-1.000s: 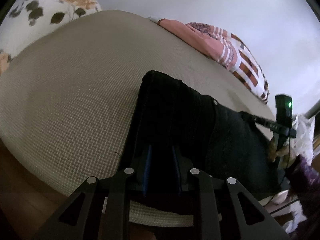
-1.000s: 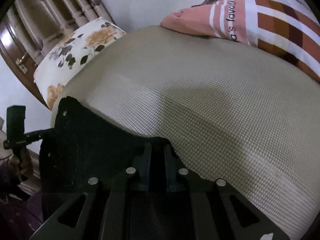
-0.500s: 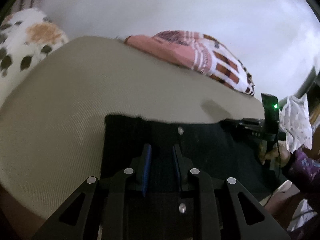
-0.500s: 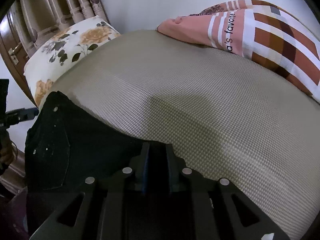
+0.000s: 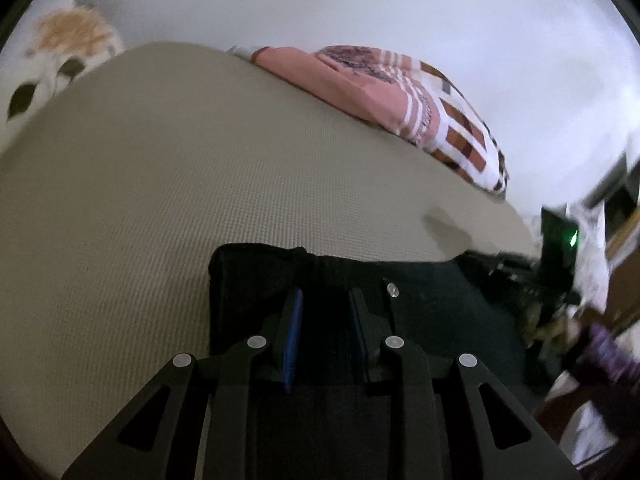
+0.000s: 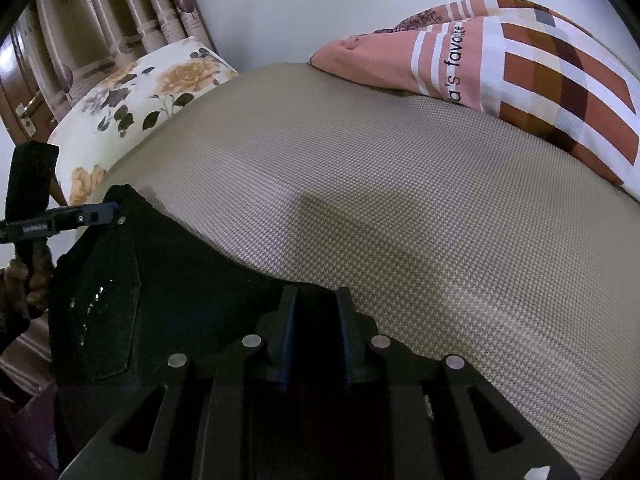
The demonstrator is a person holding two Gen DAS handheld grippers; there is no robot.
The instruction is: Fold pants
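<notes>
Black pants (image 5: 432, 304) hang stretched between my two grippers, above the near edge of a beige bed (image 5: 160, 184). My left gripper (image 5: 324, 300) is shut on the pants' top edge near its left corner. My right gripper (image 6: 314, 296) is shut on the same edge at the other end. In the right wrist view the pants (image 6: 132, 280) show a back pocket with small studs, and the left gripper (image 6: 96, 214) pinches the far corner. In the left wrist view the right gripper (image 5: 504, 268) shows at the right, blurred.
A pink, brown and white patterned quilt (image 6: 520, 52) lies along the bed's far side by the white wall. A floral pillow (image 6: 140, 92) sits at the head, in front of a wooden headboard (image 6: 60, 52). The beige sheet (image 6: 400, 200) spreads out beyond the pants.
Both grippers lifted the pants and drew the waist edge out flat between them. The left view swung up toward the wall.
</notes>
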